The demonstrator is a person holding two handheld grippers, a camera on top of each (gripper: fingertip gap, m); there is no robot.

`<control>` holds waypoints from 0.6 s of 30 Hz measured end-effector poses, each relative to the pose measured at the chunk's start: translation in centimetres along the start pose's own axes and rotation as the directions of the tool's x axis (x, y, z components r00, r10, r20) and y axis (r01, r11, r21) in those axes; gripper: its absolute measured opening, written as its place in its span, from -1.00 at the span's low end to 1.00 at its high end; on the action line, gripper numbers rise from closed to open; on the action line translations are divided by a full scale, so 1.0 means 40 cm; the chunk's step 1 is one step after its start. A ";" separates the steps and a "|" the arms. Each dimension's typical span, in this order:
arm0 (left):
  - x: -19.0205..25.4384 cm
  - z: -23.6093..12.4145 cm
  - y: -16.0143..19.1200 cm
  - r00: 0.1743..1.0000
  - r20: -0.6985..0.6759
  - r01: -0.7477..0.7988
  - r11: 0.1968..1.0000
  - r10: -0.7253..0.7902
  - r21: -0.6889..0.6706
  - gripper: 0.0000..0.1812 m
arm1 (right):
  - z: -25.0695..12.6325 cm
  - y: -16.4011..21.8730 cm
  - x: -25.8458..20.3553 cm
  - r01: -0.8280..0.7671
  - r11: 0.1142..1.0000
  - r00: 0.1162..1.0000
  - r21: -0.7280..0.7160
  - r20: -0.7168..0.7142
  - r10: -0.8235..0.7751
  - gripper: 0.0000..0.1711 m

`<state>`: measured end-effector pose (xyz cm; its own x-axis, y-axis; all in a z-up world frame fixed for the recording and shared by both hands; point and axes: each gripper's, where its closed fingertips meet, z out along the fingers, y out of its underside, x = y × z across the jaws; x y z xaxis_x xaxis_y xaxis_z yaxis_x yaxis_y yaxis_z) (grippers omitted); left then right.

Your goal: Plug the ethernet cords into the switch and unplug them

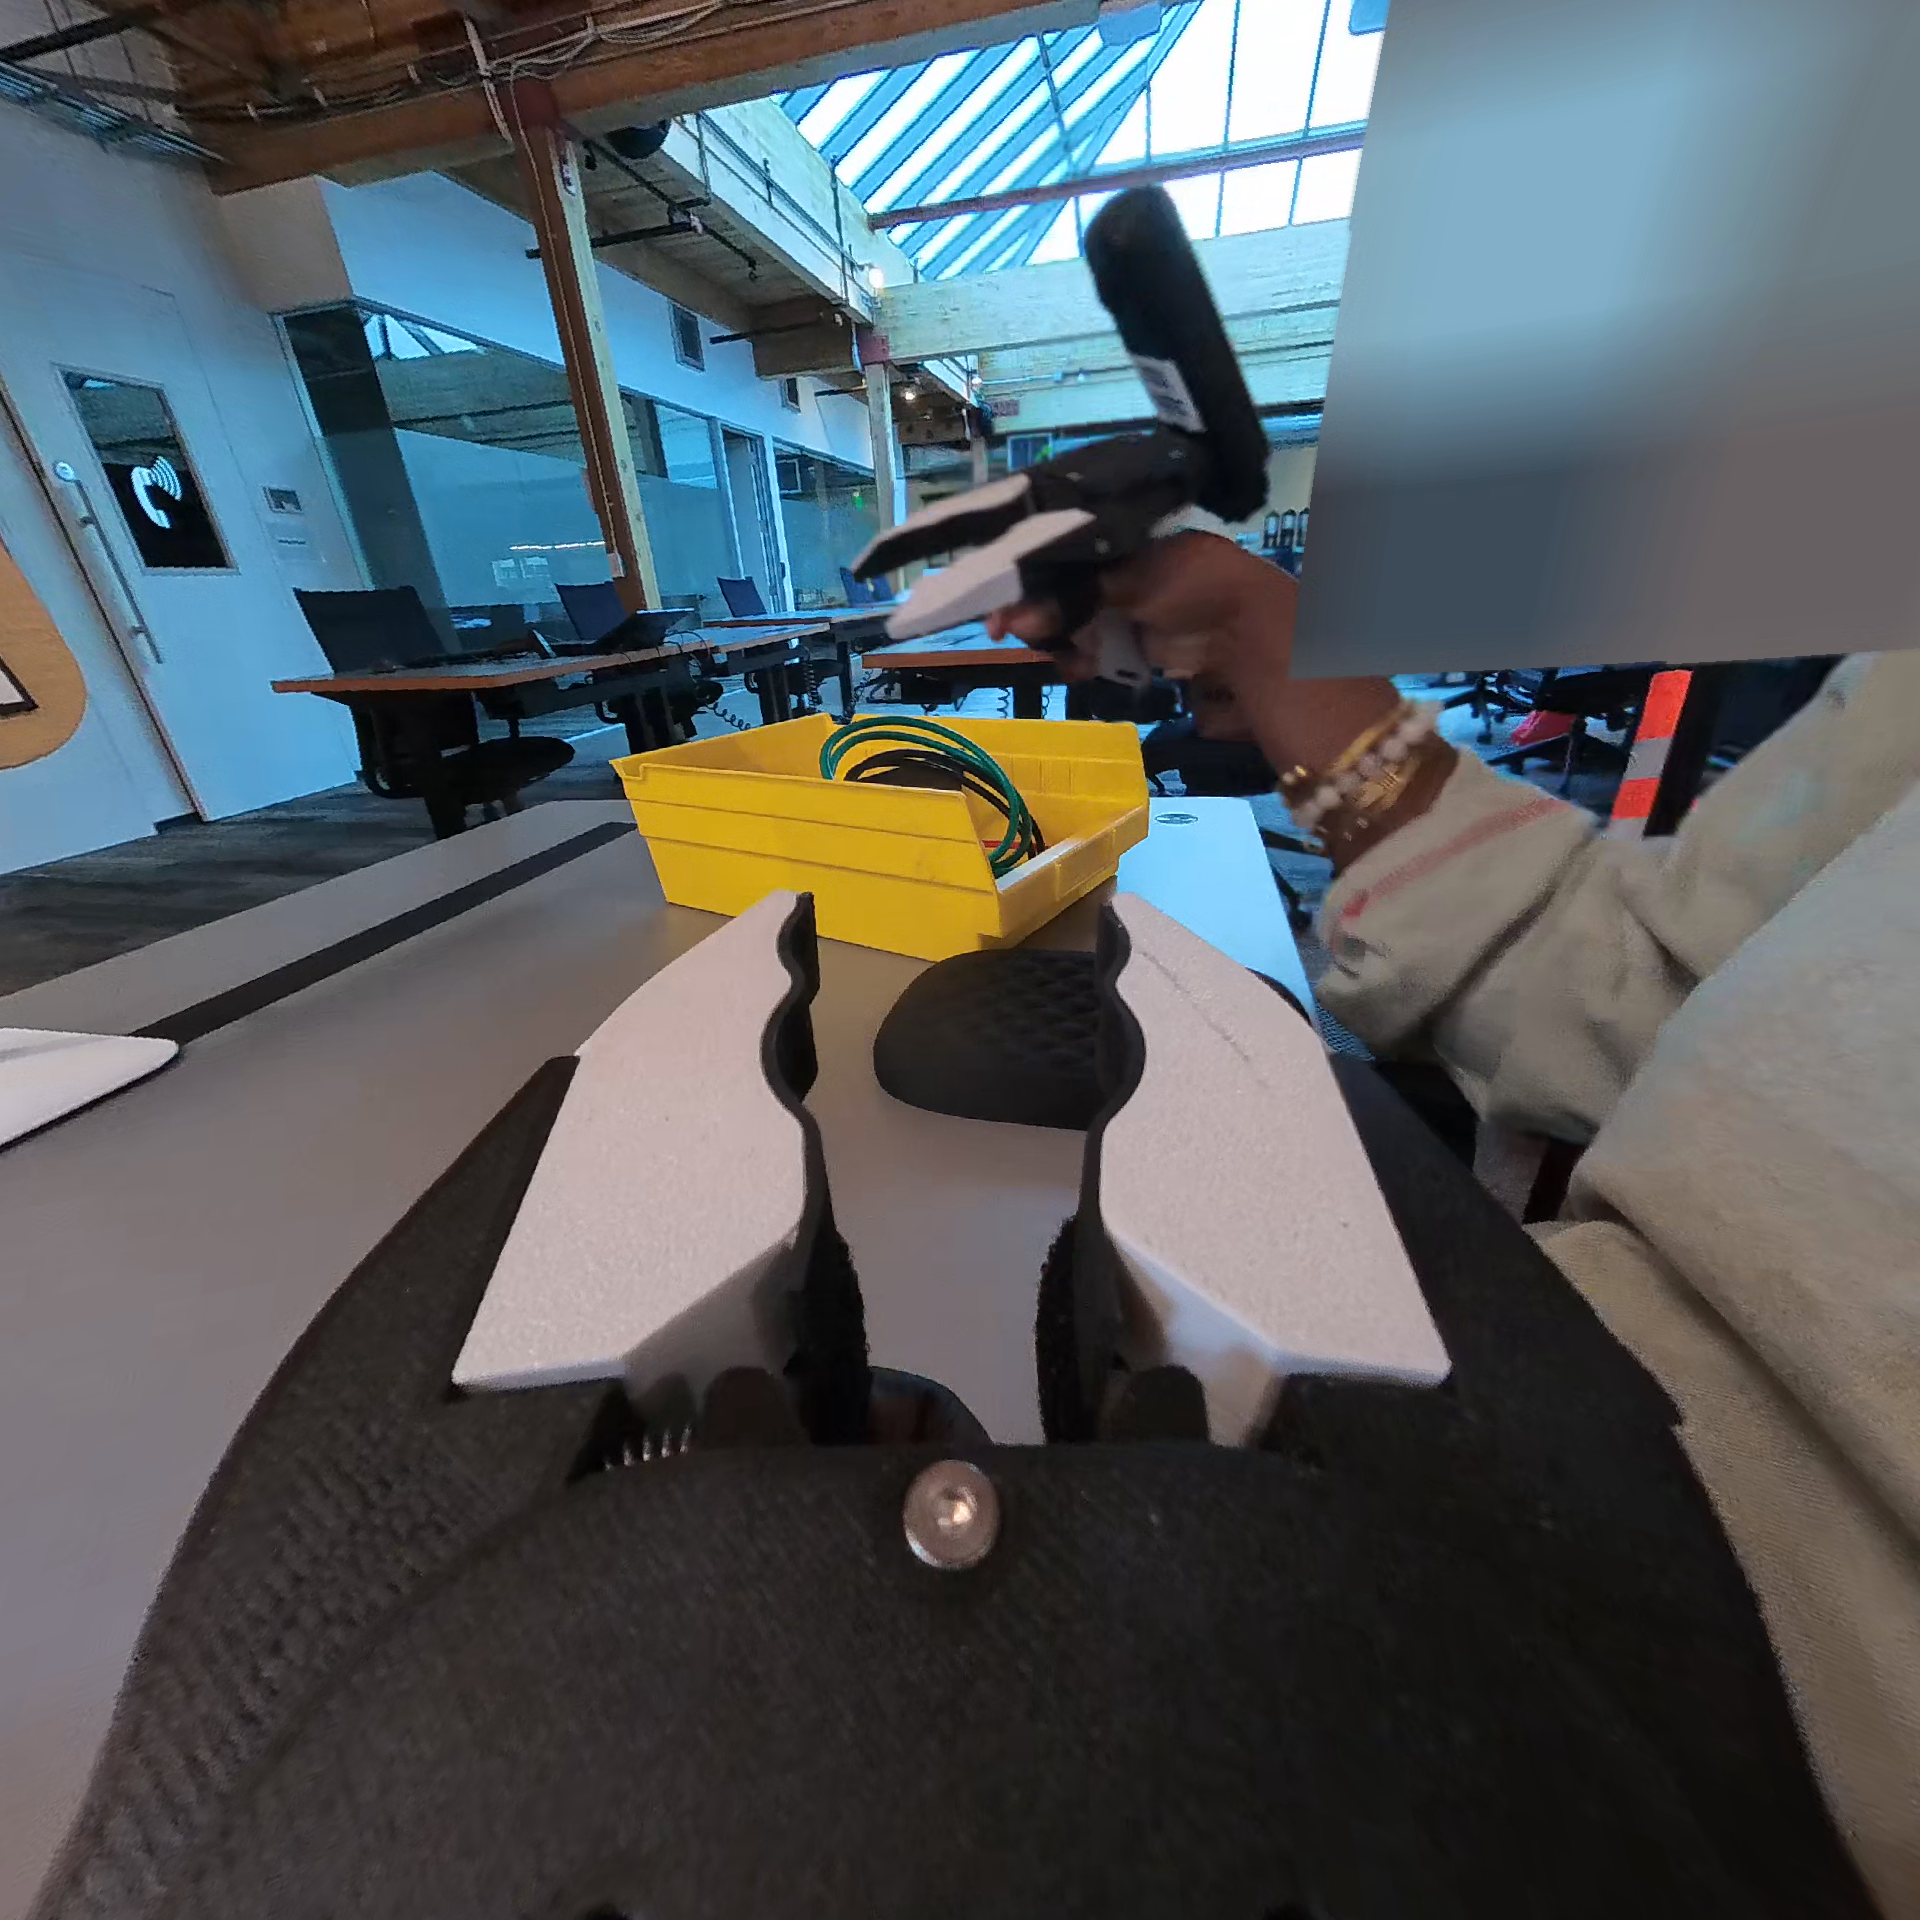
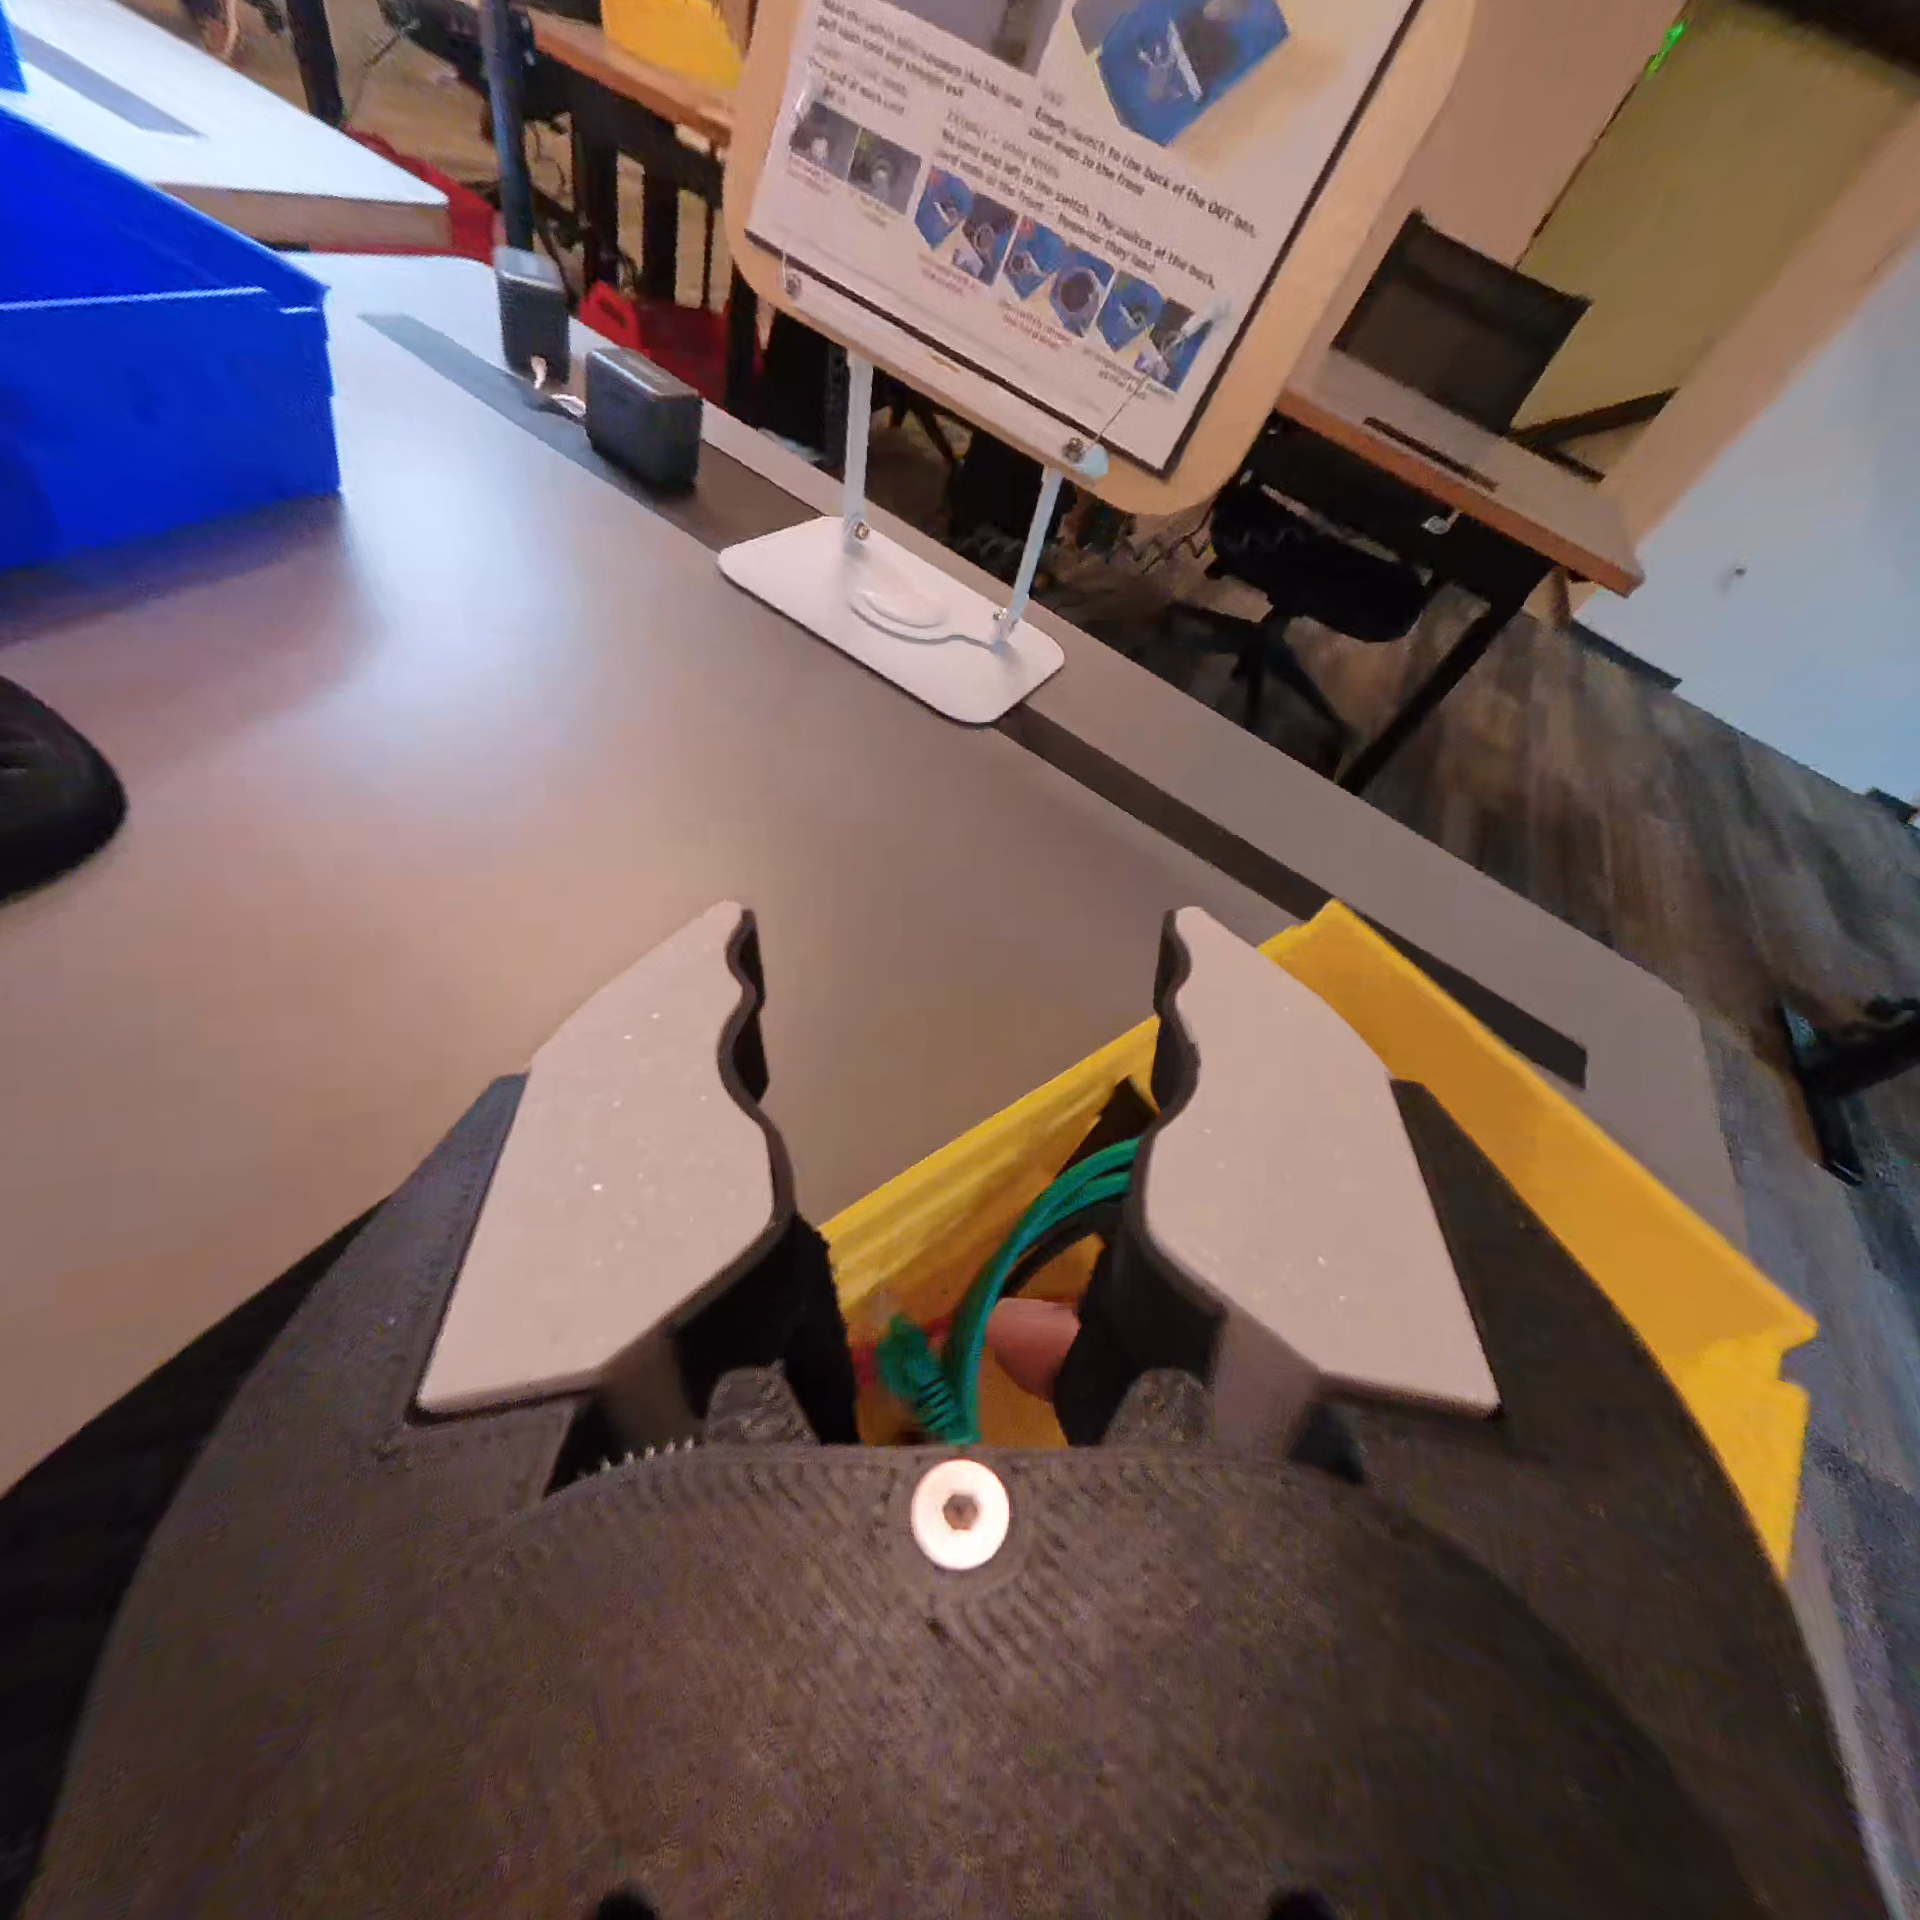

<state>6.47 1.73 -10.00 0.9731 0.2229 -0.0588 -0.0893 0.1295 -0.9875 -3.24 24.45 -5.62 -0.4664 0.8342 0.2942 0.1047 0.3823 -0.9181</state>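
Observation:
A yellow bin (image 1: 883, 842) on the grey table (image 1: 312, 1164) holds coiled green cords (image 1: 935, 743) and black cords. My left gripper (image 1: 954, 935) is open and empty, low over the table just in front of the bin. My right gripper (image 1: 881, 597) is held in the air above and behind the bin, open and empty. In the right wrist view the right gripper (image 2: 958, 935) hovers over the yellow bin (image 2: 1558, 1195), with a green cord and its plug (image 2: 935, 1371) seen below between the fingers. I see no switch that I can make out.
A black mesh dome (image 1: 997, 1049) lies between the left gripper and the bin. A blue bin (image 2: 135, 364) stands at the far left. An instruction sign on a white stand (image 2: 904, 613) and two small black boxes (image 2: 639, 416) sit along the table's far edge.

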 end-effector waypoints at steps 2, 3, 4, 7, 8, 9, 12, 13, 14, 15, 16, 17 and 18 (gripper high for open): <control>-0.003 -0.001 -0.002 1.000 0.011 -0.006 1.000 0.006 0.004 -0.44 | -0.021 0.056 -0.024 -0.046 0.999 0.997 -0.022 -0.068 0.045 -0.14; -0.008 -0.002 -0.005 1.000 0.027 -0.012 1.000 0.012 0.008 -0.43 | -0.027 0.100 -0.030 -0.068 0.996 0.993 -0.064 -0.103 0.061 -0.12; -0.016 -0.006 -0.010 0.999 0.049 -0.019 1.000 0.019 0.011 -0.43 | -0.029 0.148 -0.038 -0.089 0.989 0.989 -0.118 -0.127 0.074 -0.08; -0.057 -0.028 -0.031 0.985 0.162 -0.062 0.998 0.062 -0.004 -0.43 | -0.023 0.274 -0.058 -0.146 0.957 0.980 -0.251 -0.172 0.105 0.05; -0.077 -0.041 -0.041 0.973 0.216 -0.083 0.996 0.085 -0.019 -0.43 | -0.019 0.306 -0.059 -0.151 0.948 0.977 -0.279 -0.188 0.100 0.06; -0.102 -0.059 -0.052 0.952 0.282 -0.107 0.993 0.116 -0.046 -0.42 | -0.012 0.329 -0.061 -0.149 0.942 0.976 -0.300 -0.195 0.092 0.06; -0.193 -0.150 -0.084 0.823 0.505 -0.159 0.960 0.258 -0.232 -0.35 | 0.017 0.348 -0.061 -0.128 0.937 0.976 -0.325 -0.208 0.061 0.03; -0.218 -0.190 -0.092 0.772 0.551 -0.154 0.934 0.317 -0.321 -0.29 | 0.025 0.348 -0.060 -0.111 0.938 0.976 -0.328 -0.216 0.040 -0.01; -0.238 -0.234 -0.094 0.723 0.581 -0.133 0.900 0.374 -0.414 -0.22 | 0.032 0.344 -0.060 -0.092 0.942 0.975 -0.324 -0.221 0.019 -0.09; -0.254 -0.280 -0.090 0.682 0.596 -0.090 0.858 0.423 -0.505 -0.14 | 0.039 0.341 -0.060 -0.081 0.946 0.974 -0.315 -0.228 0.007 -0.16; -0.264 -0.325 -0.075 0.659 0.598 -0.031 0.812 0.455 -0.583 -0.08 | 0.046 0.338 -0.060 -0.080 0.949 0.973 -0.304 -0.232 0.007 -0.21; -0.268 -0.368 -0.048 0.658 0.592 0.046 0.759 0.466 -0.649 -0.06 | 0.055 0.336 -0.064 -0.081 0.952 0.975 -0.296 -0.224 0.013 -0.28; -0.264 -0.408 -0.010 0.679 0.578 0.133 0.699 0.452 -0.703 -0.06 | 0.065 0.334 -0.074 -0.075 0.953 0.979 -0.294 -0.203 0.015 -0.38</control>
<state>-0.31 -16.43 -11.36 0.4972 0.7687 -0.4023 0.2160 -0.5588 -0.8007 -2.74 26.07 -19.46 -0.2770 0.9031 0.3282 0.3932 0.4181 -0.8189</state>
